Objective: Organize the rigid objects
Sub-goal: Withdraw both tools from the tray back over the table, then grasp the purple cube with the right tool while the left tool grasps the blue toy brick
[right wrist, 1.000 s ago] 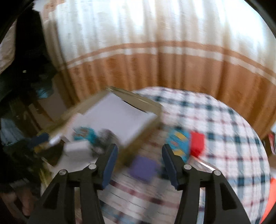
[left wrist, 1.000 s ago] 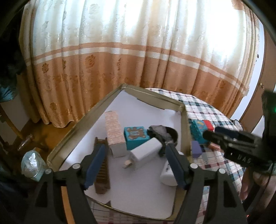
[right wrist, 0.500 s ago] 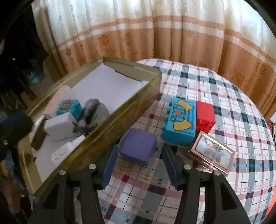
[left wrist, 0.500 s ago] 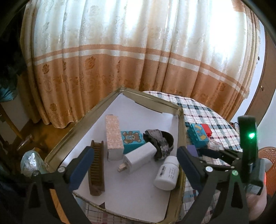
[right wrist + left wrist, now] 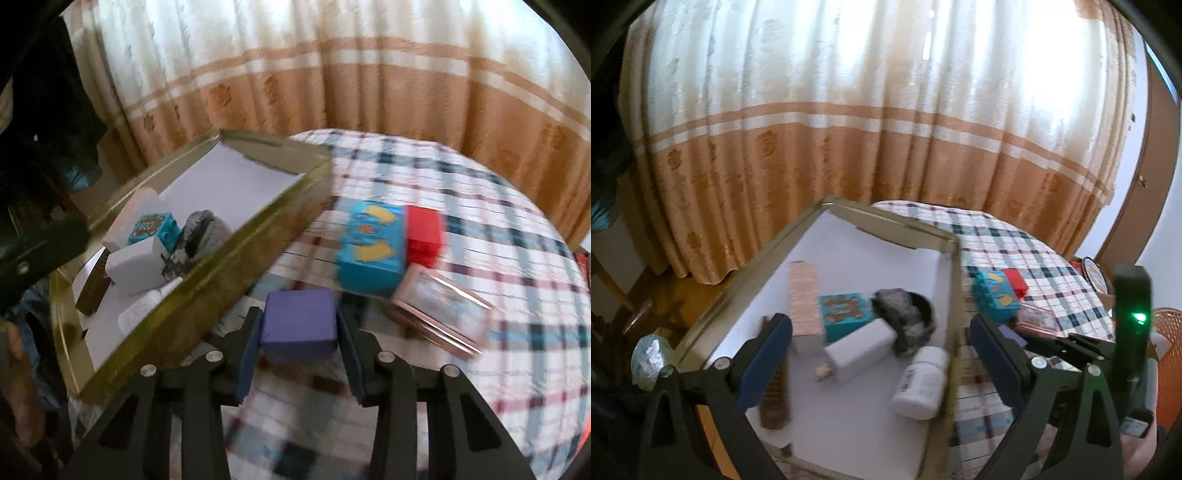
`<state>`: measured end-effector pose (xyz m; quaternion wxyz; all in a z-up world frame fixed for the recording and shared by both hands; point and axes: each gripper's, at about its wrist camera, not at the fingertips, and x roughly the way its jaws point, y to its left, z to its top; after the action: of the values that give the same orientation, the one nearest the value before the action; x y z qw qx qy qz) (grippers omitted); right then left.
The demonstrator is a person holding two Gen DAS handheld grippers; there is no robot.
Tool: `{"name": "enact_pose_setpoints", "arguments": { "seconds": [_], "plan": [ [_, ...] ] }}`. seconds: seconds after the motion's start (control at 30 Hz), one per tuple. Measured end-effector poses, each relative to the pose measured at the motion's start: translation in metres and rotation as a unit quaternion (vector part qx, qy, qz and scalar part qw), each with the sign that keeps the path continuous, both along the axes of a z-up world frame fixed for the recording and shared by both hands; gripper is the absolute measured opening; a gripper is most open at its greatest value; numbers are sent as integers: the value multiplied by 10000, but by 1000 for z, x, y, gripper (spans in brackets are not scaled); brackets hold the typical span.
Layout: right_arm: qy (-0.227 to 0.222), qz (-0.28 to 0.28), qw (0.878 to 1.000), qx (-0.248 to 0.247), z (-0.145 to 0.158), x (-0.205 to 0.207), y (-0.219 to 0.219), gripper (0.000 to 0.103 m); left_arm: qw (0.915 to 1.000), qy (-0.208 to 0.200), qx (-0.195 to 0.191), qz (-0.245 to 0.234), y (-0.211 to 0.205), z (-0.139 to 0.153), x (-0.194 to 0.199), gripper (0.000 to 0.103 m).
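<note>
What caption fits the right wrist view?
Right tool closing around a purple block on the plaid tablecloth, beside the gold tray of sorted items.

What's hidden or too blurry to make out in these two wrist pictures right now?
- White bottle, left wrist view: label print too small and blurred to read.
- Picture frame, right wrist view: motion blur smears its image.
- Purple block, right wrist view: sides covered by the right tool; firm pad contact unclear. Left wrist view: mostly behind a left tool finger.
- Wooden comb, left wrist view: upper end hidden by that tool's other finger.
</note>
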<state>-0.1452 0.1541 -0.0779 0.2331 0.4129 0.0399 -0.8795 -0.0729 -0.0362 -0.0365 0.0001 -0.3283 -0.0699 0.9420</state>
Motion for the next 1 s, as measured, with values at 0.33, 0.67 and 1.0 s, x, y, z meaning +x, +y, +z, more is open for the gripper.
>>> {"name": "enact_pose_setpoints", "arguments": {
  "seconds": [0.33,0.67,1.0],
  "plan": [
    [152,-924,9956,93,5,5,84,43,9973,-82,-111,-715,74,1,-19,98],
    [121,-1287,9916,-12,1,-5,120,43,9903,-483,-106,-1298,128,-13,-48,83],
    [63,-1308,9913,-118,-7,-7,127,43,9860,-957,14,-1362,141,-42,-82,77]
  ]
}}
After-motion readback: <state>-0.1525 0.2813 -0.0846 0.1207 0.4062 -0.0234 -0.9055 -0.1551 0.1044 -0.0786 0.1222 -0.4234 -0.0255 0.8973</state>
